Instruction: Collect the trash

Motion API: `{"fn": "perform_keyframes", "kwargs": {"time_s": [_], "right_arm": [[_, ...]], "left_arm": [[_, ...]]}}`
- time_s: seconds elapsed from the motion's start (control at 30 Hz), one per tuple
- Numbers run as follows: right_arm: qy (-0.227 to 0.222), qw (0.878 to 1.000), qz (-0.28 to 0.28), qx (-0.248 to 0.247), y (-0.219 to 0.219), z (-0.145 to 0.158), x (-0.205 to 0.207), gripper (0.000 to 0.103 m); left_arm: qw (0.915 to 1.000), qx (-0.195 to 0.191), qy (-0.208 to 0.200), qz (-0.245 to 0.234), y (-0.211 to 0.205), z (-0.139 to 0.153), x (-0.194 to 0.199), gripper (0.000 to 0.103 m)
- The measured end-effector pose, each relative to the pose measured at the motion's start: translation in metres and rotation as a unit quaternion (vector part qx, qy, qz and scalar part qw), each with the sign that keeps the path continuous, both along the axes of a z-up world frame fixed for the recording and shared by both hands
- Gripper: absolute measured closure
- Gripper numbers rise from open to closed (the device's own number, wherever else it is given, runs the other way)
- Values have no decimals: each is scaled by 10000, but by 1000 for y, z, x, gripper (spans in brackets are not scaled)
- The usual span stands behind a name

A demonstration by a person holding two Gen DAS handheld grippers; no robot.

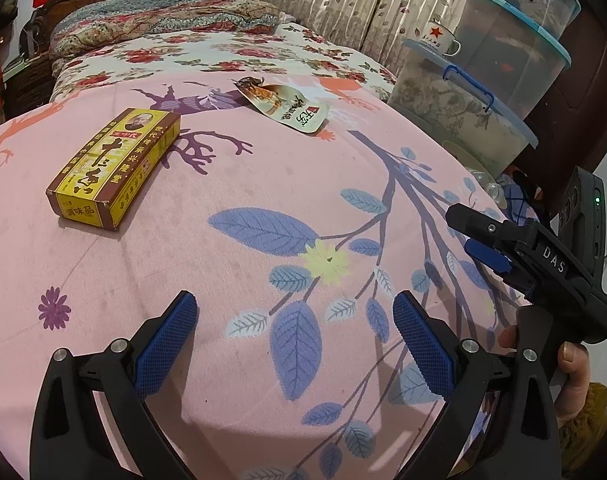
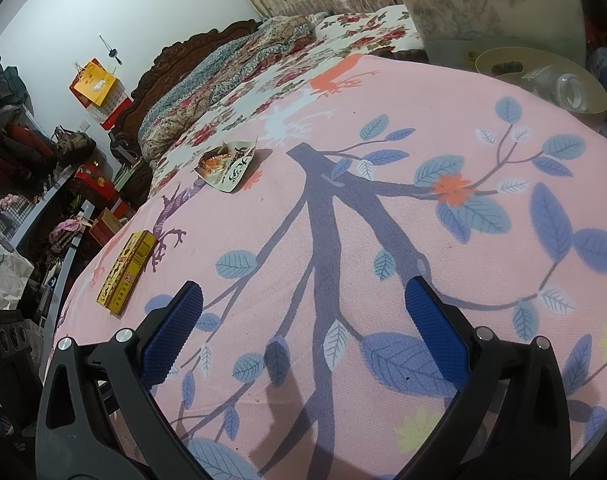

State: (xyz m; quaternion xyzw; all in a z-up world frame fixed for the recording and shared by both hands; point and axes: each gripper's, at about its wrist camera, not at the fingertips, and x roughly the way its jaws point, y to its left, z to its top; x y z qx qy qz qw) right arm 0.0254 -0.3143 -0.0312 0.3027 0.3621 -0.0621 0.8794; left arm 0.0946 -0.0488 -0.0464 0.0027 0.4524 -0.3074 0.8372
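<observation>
A yellow and brown seasoning box (image 1: 115, 168) lies flat on the pink leaf-print cloth (image 1: 243, 208), far left of my left gripper (image 1: 294, 298). A torn snack wrapper (image 1: 283, 104) lies further back near the cloth's far edge. My left gripper is open and holds nothing. In the right wrist view the box (image 2: 127, 272) sits at the left edge and the wrapper (image 2: 227, 168) beyond it. My right gripper (image 2: 303, 285) is open over bare cloth, and it also shows at the right of the left wrist view (image 1: 469, 236).
A pale bin (image 2: 503, 54) with a clear plastic bottle (image 2: 567, 88) inside stands past the cloth's right edge. Stacked plastic storage boxes (image 1: 483, 92) carry an enamel mug (image 1: 439, 38). A bed with floral quilts (image 1: 223, 52) lies behind. A hand (image 1: 575, 372) grips the right handle.
</observation>
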Motion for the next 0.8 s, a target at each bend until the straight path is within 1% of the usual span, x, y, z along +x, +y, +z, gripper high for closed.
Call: {"fn": "perform_keyframes", "kwargs": {"time_s": [0.13,0.27,0.33,0.43,0.57,0.8], "right_arm": [[-10,10000,-13,-16,1,1,-1,3],[57,9998,-135,-160,5,1,-3,3],[151,9988,-350,-296,6,2,-5,3],[194,9978,-537,-345,3,2,-8,4],[230,9971,-585,-433,4,2,-7,3],[231,9977,-402,-496,14,2,-8,3]], "left_arm": [[10000,-73,18,11,3,0,0,9],[10000,-62,13,18,3,0,0,9],[10000,-13,0,18,3,0,0,9],[9998,153,-52,96,1,0,-1,9],[9974,580,-166,386,-1,-1,-2,9],[9961,551,-157,670,8,0,0,9]]}}
